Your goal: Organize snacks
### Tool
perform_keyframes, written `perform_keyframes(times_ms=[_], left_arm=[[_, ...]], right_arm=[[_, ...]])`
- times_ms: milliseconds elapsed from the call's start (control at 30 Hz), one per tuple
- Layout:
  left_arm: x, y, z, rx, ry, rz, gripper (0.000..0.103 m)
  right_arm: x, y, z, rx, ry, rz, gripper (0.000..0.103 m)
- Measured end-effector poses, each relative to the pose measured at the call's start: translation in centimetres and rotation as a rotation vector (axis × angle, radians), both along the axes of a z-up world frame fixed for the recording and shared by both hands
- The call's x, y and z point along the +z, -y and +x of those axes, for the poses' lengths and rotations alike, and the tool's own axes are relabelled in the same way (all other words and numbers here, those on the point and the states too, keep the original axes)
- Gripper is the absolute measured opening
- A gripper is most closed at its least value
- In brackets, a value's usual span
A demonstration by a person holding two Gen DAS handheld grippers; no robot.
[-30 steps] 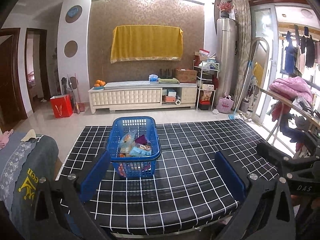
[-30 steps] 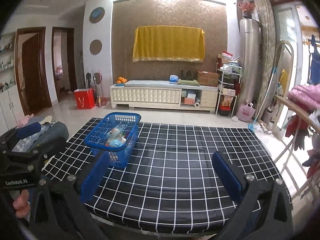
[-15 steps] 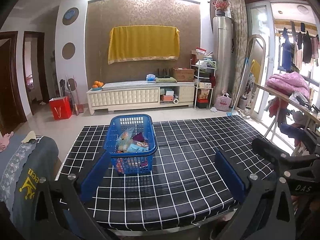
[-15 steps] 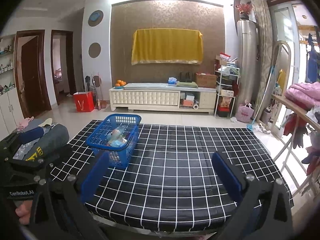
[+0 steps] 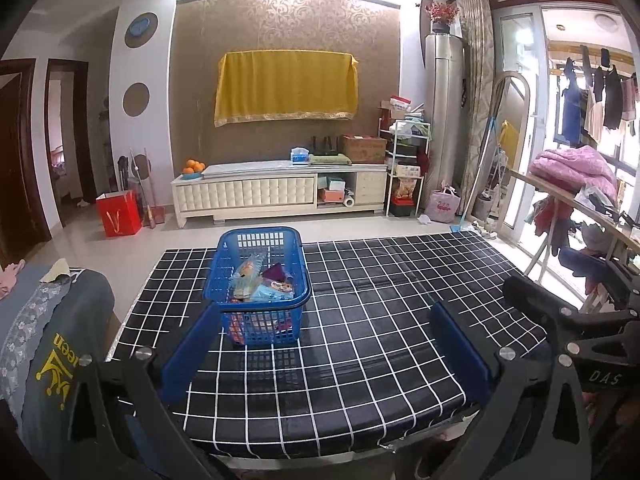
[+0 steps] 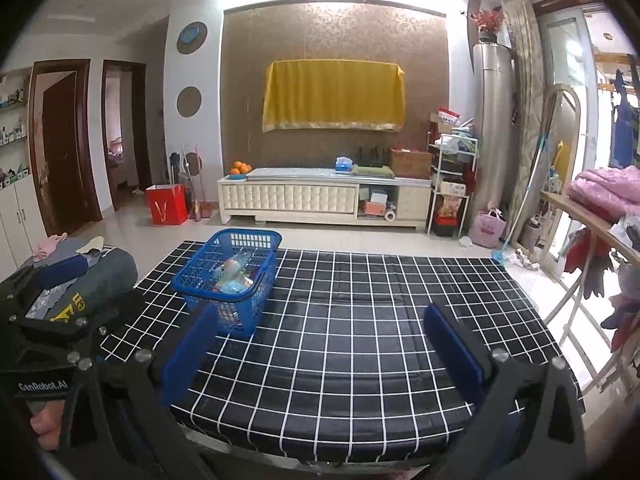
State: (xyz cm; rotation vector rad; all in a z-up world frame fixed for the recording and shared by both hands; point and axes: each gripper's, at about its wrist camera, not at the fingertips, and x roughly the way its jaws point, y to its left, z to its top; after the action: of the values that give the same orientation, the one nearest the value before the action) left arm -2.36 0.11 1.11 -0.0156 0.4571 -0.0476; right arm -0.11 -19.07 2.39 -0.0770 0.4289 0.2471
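Observation:
A blue plastic basket [image 5: 259, 280] [image 6: 228, 270] stands on the left part of a table with a black, white-gridded cover [image 5: 360, 320] [image 6: 360, 320]. Several snack packets [image 5: 260, 286] [image 6: 234, 276] lie inside it. My left gripper [image 5: 326, 344] is open near the table's front edge, its left finger [image 5: 192, 350] just in front of the basket. My right gripper [image 6: 324, 354] is open too, over the front middle of the table, with the basket ahead to its left. Neither holds anything.
A grey folded garment [image 5: 48, 344] lies on a seat left of the table. Beyond the table are a tiled floor, a white cabinet [image 5: 280, 196], a red bag [image 5: 119, 214] and a wire shelf [image 5: 406, 172]. A clothes rack with a pink blanket [image 5: 576, 168] stands right.
Both grippers have drawn back and tilted up a little, so the basket and table sit lower and farther in both views. Both stay open; nothing on the table moved.

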Motion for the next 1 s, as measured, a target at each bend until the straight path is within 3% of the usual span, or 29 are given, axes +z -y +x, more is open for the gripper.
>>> perform_keyframes(times_ms=[1000], left_arm=[[-0.09, 0.3, -0.36, -0.021, -0.01, -0.012, 0.103]], right_arm=[[0.24, -0.02, -0.21, -0.013, 0.002, -0.01, 0.103]])
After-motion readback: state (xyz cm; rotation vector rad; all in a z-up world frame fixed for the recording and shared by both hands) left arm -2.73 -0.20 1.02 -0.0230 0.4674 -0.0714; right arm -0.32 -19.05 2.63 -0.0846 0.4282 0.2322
